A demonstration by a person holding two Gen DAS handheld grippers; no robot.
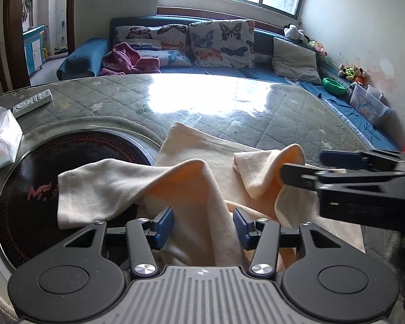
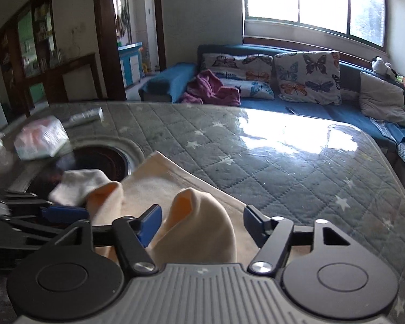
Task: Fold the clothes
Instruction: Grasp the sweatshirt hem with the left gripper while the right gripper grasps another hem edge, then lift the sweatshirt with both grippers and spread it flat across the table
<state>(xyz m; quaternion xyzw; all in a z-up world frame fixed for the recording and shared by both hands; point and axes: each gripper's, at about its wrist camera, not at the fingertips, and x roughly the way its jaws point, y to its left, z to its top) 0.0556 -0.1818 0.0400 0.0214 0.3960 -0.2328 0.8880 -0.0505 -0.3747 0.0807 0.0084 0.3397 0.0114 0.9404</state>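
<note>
A cream garment [image 1: 199, 145] lies rumpled on the glass-topped table [image 1: 283, 124], with one sleeve [image 1: 94, 186] spread left over the round black hob. My left gripper [image 1: 203, 226] is open, and a raised ridge of the cloth runs between its blue pads [image 1: 164, 226]. The right gripper [image 1: 302, 166] comes in from the right, its fingers at a lifted fold of the other sleeve. In the right wrist view the garment [image 2: 159, 178] forms a hump between the blue pads of my open right gripper [image 2: 202, 224]. The left gripper [image 2: 48, 206] shows at the left edge.
A dark round hob [image 1: 21, 189] is set into the table at the left. A tissue pack [image 1: 0, 140] and a remote [image 1: 32, 102] lie beyond it. Behind the table stands a blue sofa [image 1: 83, 56] with butterfly cushions [image 1: 221, 43] and a purple garment [image 1: 127, 59].
</note>
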